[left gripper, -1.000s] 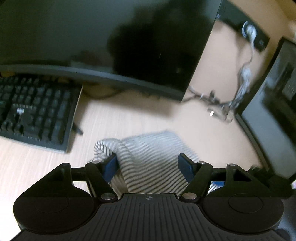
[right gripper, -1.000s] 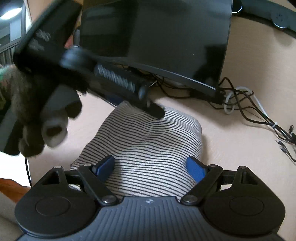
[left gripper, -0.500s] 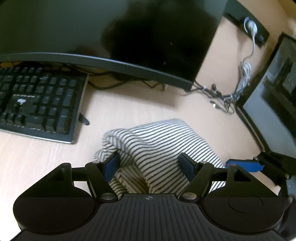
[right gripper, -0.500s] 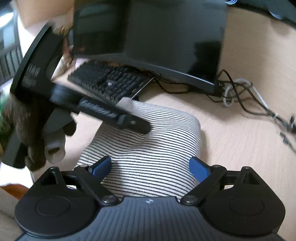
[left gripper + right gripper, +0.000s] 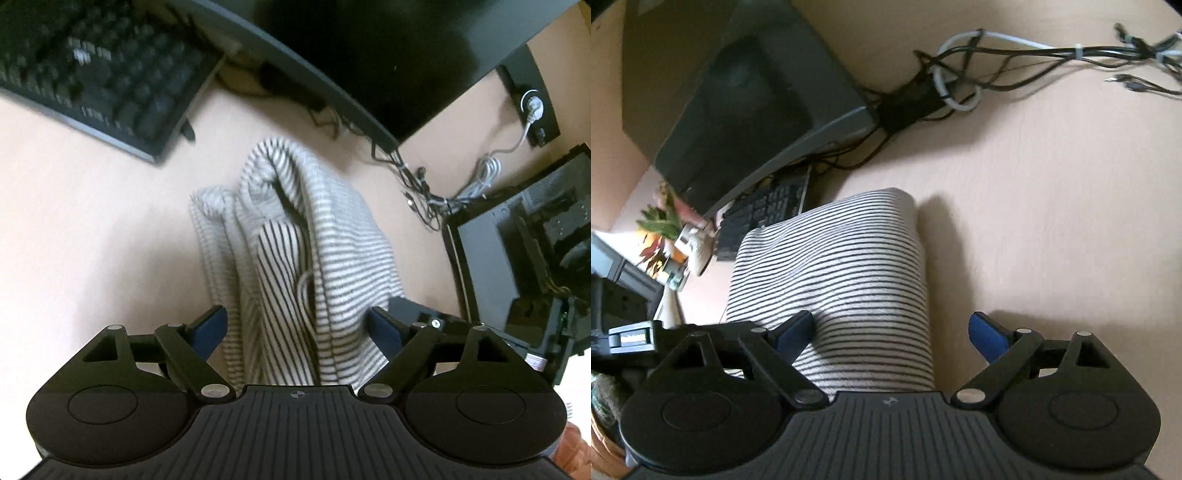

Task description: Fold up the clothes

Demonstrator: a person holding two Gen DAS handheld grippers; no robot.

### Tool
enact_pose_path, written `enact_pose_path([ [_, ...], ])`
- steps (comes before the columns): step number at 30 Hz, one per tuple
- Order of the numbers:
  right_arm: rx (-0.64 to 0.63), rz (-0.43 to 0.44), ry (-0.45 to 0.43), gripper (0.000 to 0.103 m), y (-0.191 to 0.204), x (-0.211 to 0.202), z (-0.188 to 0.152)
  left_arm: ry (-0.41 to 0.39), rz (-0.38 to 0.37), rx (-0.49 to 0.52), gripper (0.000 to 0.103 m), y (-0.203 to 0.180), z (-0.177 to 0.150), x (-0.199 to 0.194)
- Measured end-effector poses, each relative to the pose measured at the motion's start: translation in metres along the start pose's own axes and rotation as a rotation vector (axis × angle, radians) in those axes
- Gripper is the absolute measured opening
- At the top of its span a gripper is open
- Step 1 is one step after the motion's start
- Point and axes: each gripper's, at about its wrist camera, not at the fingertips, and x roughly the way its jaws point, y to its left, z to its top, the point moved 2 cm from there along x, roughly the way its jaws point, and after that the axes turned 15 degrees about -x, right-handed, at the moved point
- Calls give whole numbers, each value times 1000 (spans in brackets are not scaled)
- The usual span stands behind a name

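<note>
A black-and-white striped garment (image 5: 295, 236) lies folded in a thick bundle on the light wooden desk (image 5: 92, 229). In the left wrist view its layered open edges face me and my left gripper (image 5: 297, 328) is open, its blue fingertips on either side of the bundle's near end. In the right wrist view the garment (image 5: 842, 280) shows a smooth rounded fold. My right gripper (image 5: 892, 332) is open, with the left fingertip (image 5: 794, 330) on the cloth and the right one over bare desk. Part of the other gripper (image 5: 424, 317) shows beside the bundle.
A black keyboard (image 5: 99, 74) lies at the back left. A dark monitor (image 5: 369, 55) stands behind the garment. Tangled cables (image 5: 997, 74) lie on the desk. A dark computer case (image 5: 524, 251) stands at the right. A small plant (image 5: 665, 221) sits far left.
Both grippers have tilted and swung round the bundle. The left view now looks along its open layered edges; the right view looks down its smooth fold. The left gripper no longer crosses the right view.
</note>
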Motion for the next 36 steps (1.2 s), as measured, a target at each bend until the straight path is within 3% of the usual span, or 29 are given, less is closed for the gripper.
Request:
enact_pose_path([
  [4,-45,52,26,92,10,9,6,6,-42,-47,82,10,3,4],
  [7,-117,39,45,90,33,24,14,-8,-58,-86,73,20,3,-1],
  [9,-185,28,35,76,51,29,20,-41,-53,-103,74,27,2,-12],
  [12,-263,57,25,65,78,38,33,-98,-42,-132,75,40,5,-32],
  [16,-386,51,35,64,111,57,44,-155,-33,-164,71,56,15,-47],
  [20,-477,-8,51,67,130,72,48,-170,-25,-167,69,66,23,-46],
  [24,-487,-49,59,73,128,73,44,-185,-2,-151,67,64,30,-49],
  [28,-509,-105,41,77,126,70,40,-323,70,-22,67,36,39,-81],
  [31,-528,-133,25,78,130,68,35,-400,25,66,66,11,47,-99],
  [34,-562,-175,9,79,139,70,30,-373,-31,106,66,-3,52,-88],
  [36,-597,-197,-3,79,145,68,27,-330,-18,81,62,5,54,-69],
])
